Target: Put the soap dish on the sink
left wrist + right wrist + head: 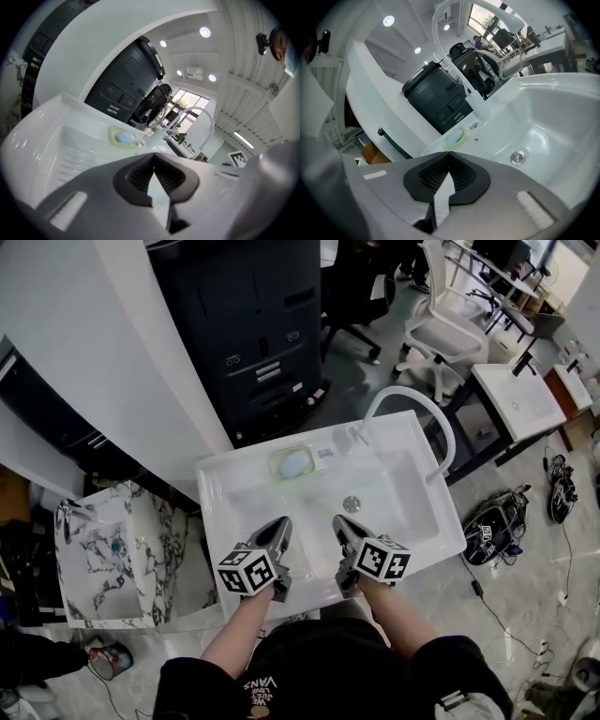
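Note:
A pale green soap dish [294, 463] with a light blue soap in it sits on the back ledge of the white sink [234, 486], left of the tap. It also shows in the left gripper view, soap dish [123, 137], and in the right gripper view, soap dish [455, 138]. My left gripper [281, 525] is shut and empty, over the sink's front left part. Beside it my right gripper [339, 521] is shut and empty too, near the front of the basin. Both are well short of the dish.
A curved white tap [412, 409] rises at the sink's back right, and the drain [352, 504] lies in the basin. A dark cabinet [253, 334] stands behind. A marbled stand [103, 554] is at the left, office chairs [441, 329] and cables [497, 526] at the right.

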